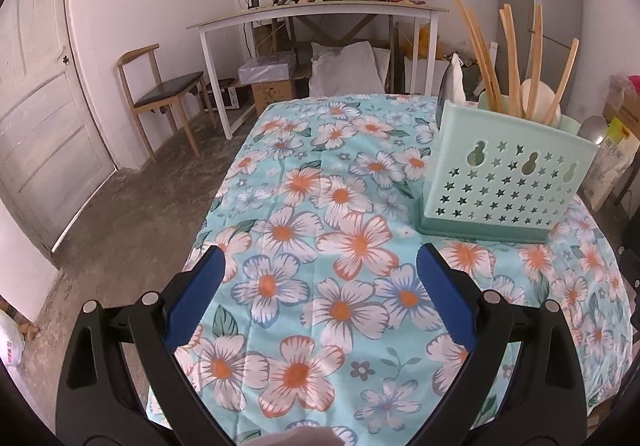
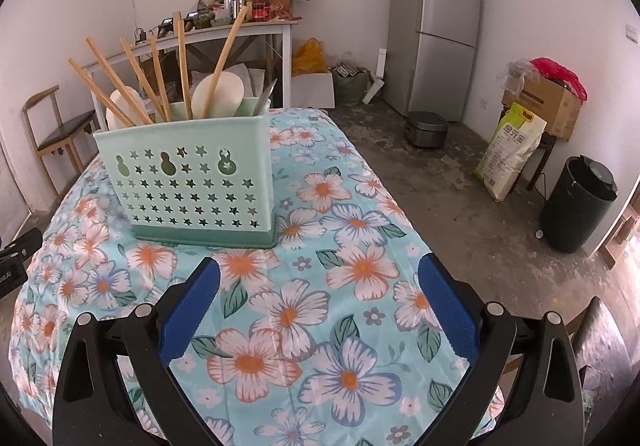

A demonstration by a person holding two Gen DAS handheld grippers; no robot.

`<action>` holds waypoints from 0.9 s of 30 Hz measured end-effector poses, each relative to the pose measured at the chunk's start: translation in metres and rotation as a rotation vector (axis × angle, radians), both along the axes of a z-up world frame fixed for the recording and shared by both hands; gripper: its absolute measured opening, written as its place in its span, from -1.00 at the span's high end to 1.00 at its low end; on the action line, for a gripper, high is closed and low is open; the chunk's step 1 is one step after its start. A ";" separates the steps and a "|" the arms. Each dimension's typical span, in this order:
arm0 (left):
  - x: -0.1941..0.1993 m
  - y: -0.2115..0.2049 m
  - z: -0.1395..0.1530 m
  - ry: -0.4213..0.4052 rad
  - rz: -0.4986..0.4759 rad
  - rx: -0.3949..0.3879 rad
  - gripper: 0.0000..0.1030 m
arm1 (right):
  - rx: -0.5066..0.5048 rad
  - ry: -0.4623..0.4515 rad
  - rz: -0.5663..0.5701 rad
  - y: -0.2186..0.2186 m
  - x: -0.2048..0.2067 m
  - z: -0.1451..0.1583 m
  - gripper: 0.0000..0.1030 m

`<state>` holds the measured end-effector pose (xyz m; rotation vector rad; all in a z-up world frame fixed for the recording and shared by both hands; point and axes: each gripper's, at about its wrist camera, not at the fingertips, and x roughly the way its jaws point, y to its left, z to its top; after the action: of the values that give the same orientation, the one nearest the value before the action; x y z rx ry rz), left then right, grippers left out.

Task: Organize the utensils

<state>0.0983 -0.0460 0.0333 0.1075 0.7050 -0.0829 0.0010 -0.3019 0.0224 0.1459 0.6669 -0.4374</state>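
Your left gripper [image 1: 320,258] hangs over the floral tablecloth [image 1: 328,206] with its blue-padded jaws spread wide and nothing between them. Your right gripper [image 2: 320,270] is the same: jaws wide apart, empty, above the cloth.

Ahead of both stands a mint-green utensil holder [image 2: 192,182], upright on the cloth, its wall pierced with star-shaped holes. In the left view it sits ahead and to the right; in the right view, ahead and to the left. Wooden chopsticks [image 2: 182,62] lean out of its top, beside pale spoons [image 2: 224,92] and a knife blade [image 1: 446,94].

Behind the table are a white desk [image 1: 320,12], a wooden chair [image 1: 160,94] and a grey fridge [image 2: 440,26].
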 end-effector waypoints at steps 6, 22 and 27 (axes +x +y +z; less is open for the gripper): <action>0.000 0.001 -0.002 -0.005 0.006 0.013 -0.80 | -0.024 0.000 0.009 0.007 0.003 0.002 -0.87; -0.001 0.013 0.002 -0.015 0.048 0.029 -0.80 | -0.042 -0.016 0.030 0.019 0.011 0.008 -0.87; -0.001 0.013 0.001 -0.016 0.048 0.030 -0.80 | -0.033 -0.013 0.027 0.018 0.011 0.007 -0.87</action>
<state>0.0974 -0.0333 0.0343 0.1196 0.6924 -0.0255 0.0123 -0.2844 0.0296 0.1085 0.6478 -0.4208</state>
